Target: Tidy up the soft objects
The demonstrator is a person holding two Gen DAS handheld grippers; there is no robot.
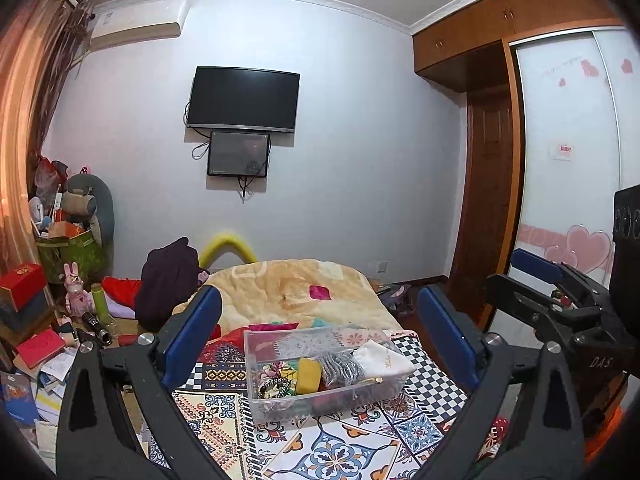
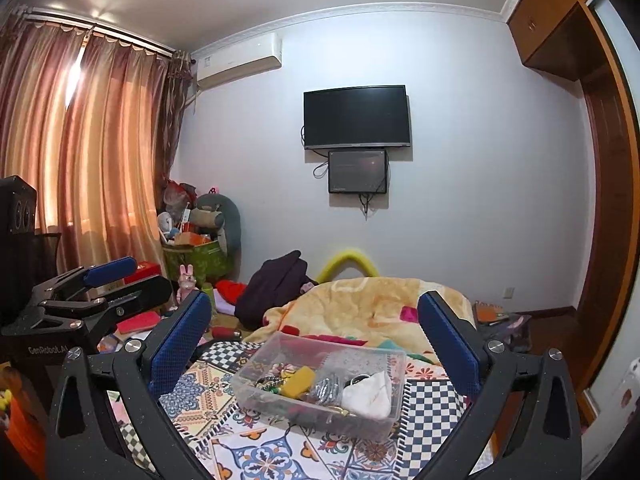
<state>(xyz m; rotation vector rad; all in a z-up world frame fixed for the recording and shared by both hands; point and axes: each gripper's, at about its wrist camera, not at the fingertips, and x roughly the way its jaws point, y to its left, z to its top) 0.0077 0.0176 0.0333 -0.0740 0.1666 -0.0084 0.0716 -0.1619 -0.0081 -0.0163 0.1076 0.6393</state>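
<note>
Holding both grippers up over the bed, I look down at the clear bin [image 1: 320, 364] that sits on the patterned cloth [image 1: 332, 452]. My left gripper [image 1: 320, 332] has its jaws spread wide with nothing between them, and so does my right gripper [image 2: 316, 344]; both hang above the bin and short of it, touching nothing.

Soft things already lie inside the bin: a white pouch [image 1: 384, 360] at its right end, a grey mesh piece [image 1: 344, 368] beside that, a yellow pad [image 1: 308, 372] in the middle and a patterned band [image 1: 276, 388] at its left end. Beyond the bin, pink and green cloths [image 1: 276, 326] lie on the bed just past its far wall, with a beige blanket [image 1: 288, 284] further back.

I judge this fits either a bin being filled or a bin about to be sorted out, and I cannot tell which. Whichever it is, a good grip here means coming straight down, pinching the cloth in its thick middle rather than at a loose edge, and keeping my fingers off the thin bin wall so that it does not slide on the cloth.
</note>
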